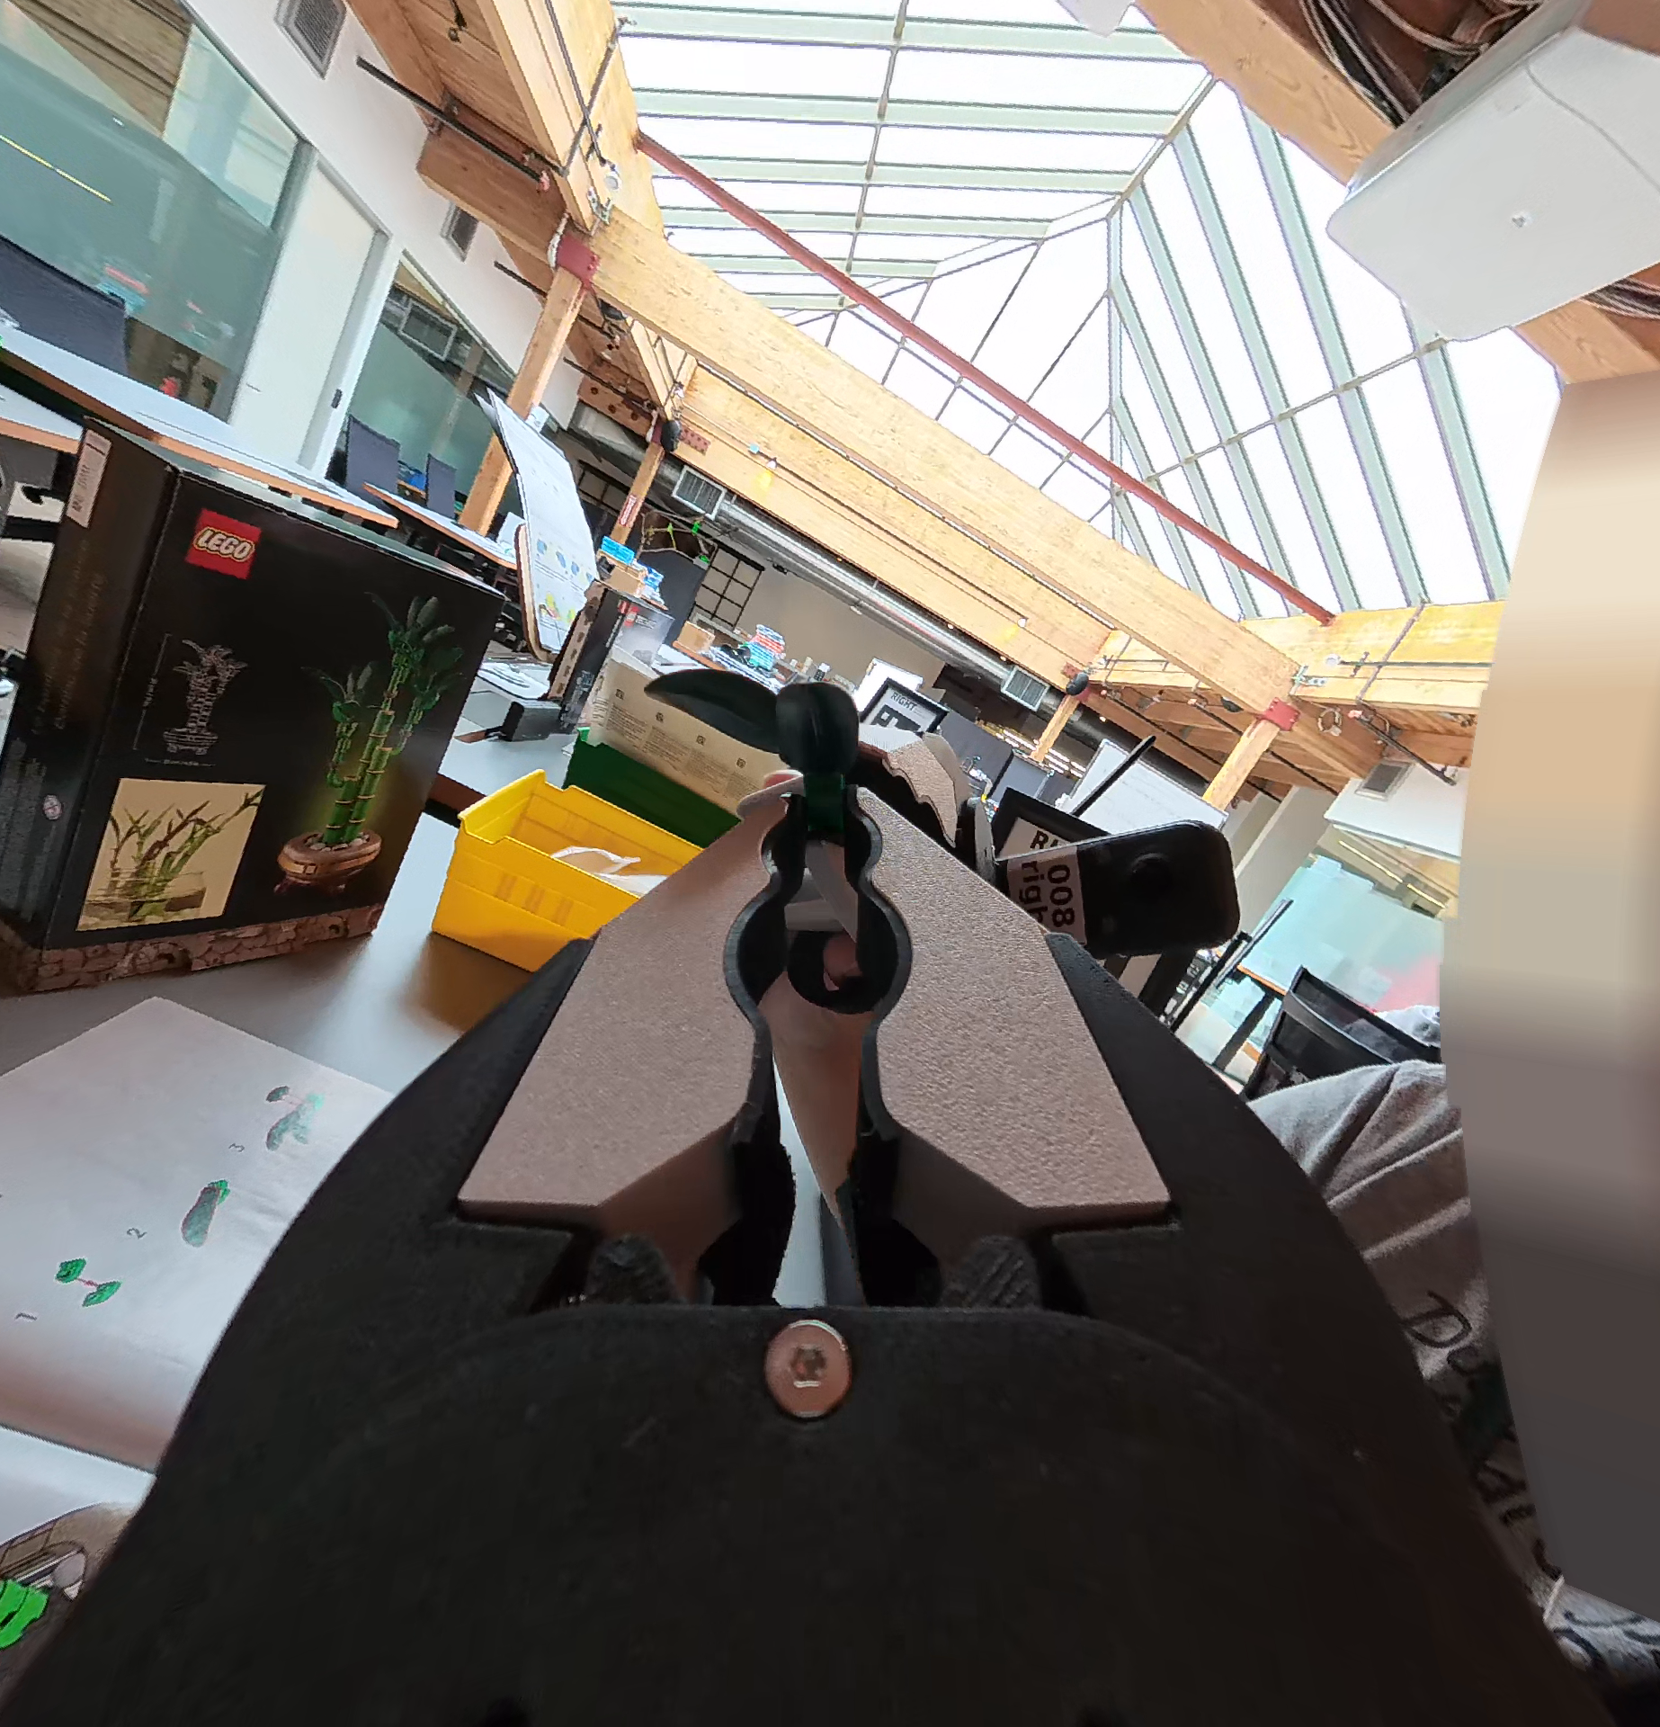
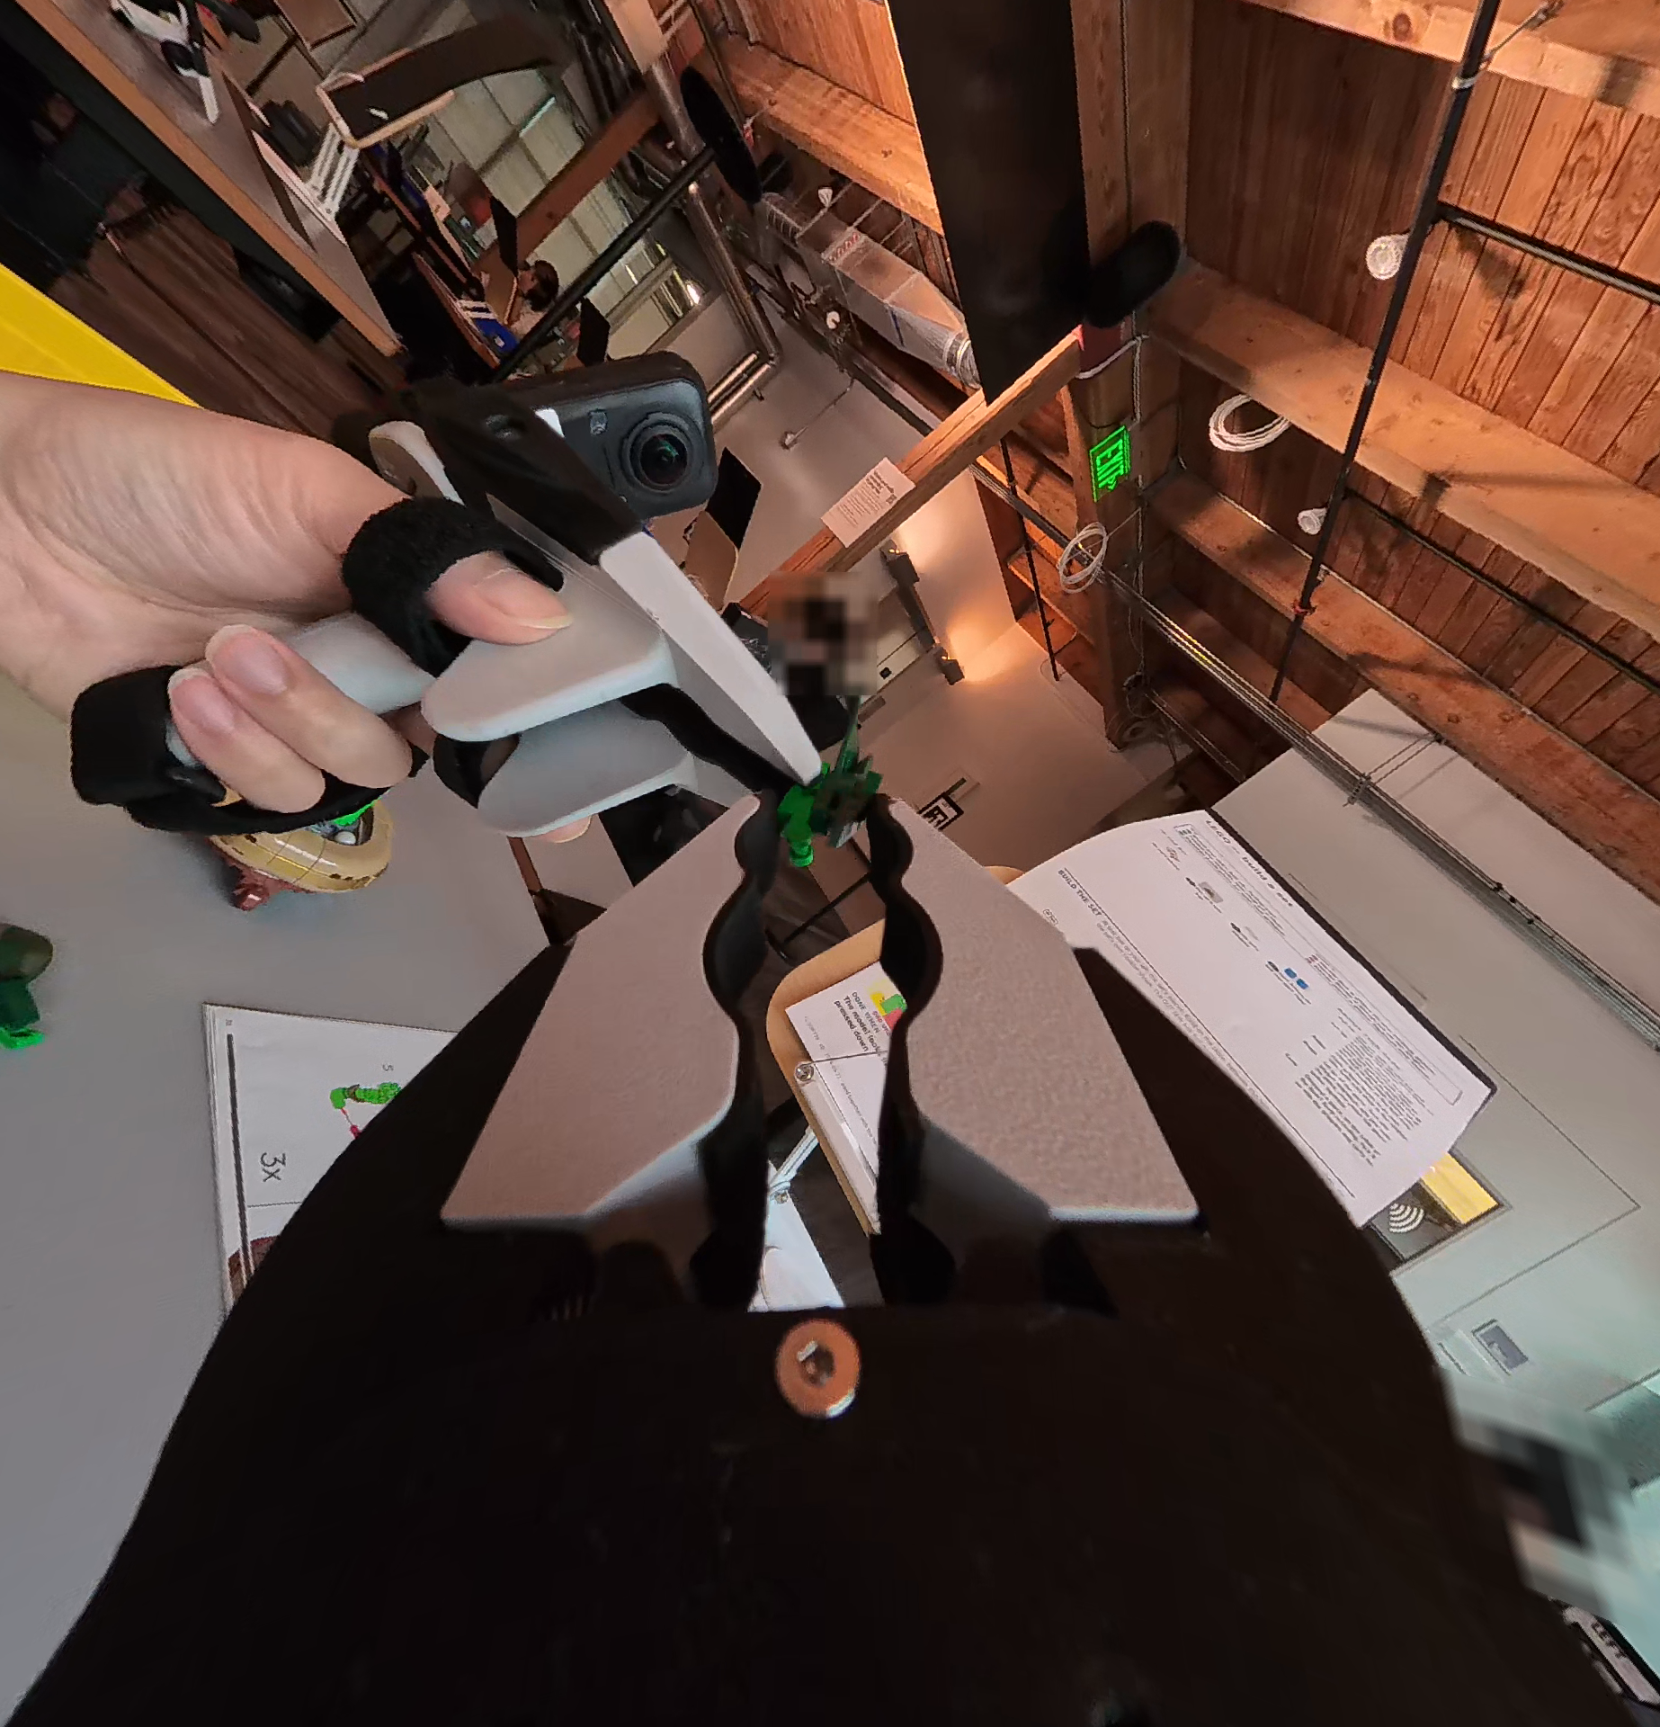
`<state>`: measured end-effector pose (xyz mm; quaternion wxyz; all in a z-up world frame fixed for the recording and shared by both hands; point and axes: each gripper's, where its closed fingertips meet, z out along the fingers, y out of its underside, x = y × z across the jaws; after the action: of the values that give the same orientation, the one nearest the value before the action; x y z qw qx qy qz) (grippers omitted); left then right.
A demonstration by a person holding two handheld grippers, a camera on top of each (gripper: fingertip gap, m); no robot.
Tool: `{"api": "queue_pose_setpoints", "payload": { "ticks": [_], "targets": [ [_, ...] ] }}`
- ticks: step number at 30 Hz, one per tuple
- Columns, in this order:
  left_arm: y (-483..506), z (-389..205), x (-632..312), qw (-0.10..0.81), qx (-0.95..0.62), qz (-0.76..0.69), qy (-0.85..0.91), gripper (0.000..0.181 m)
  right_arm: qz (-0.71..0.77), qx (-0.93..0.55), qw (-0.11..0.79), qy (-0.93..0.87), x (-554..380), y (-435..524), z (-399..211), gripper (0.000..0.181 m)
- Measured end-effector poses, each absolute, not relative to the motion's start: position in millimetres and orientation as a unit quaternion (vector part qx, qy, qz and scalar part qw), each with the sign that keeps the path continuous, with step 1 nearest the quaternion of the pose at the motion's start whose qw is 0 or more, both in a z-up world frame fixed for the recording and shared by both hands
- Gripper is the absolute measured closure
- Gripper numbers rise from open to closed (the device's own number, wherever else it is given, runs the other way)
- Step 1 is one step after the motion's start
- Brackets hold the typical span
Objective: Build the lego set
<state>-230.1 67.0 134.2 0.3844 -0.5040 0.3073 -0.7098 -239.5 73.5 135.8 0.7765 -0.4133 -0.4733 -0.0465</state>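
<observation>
My left gripper (image 1: 815, 811) is shut on a small green Lego stem piece (image 1: 819, 802) that carries dark leaf parts (image 1: 761, 715) above the tips. My right gripper (image 2: 824, 822) is shut on a bright green Lego cluster (image 2: 822, 806), held up in the air. In the right wrist view the left gripper (image 2: 808, 771), held by a hand (image 2: 154, 561), meets that cluster tip to tip. In the left wrist view the right gripper's body (image 1: 1125, 878) shows just behind the leaves. Whether the two green pieces are joined is hidden by the fingertips.
A black Lego box (image 1: 219, 710) stands at the left, with a yellow bin (image 1: 546, 869) beside it. An instruction sheet (image 1: 154, 1168) lies on the grey table (image 1: 359, 991). A brown and gold pot base (image 2: 312, 860) and loose green pieces (image 2: 4, 991) lie on the table. My left and right fingertips are right by each other.
</observation>
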Motion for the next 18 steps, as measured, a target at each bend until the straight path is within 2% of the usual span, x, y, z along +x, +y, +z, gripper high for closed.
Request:
{"api": "queue_pose_setpoints", "payload": {
  "ticks": [11, 18],
  "targets": [
    [68.8, 135.8, -228.3, 0.399, -0.510, -0.703, 0.293, 0.176, -0.095, -0.408, 0.779, -0.467, -237.0, 75.4, 136.8, 0.166],
    [67.4, 143.7, -232.5, 0.426, -0.499, -0.694, 0.295, 0.176, -0.061, -0.414, 0.795, -0.440, -239.3, 73.1, 146.5, 0.165]
  ]
}}
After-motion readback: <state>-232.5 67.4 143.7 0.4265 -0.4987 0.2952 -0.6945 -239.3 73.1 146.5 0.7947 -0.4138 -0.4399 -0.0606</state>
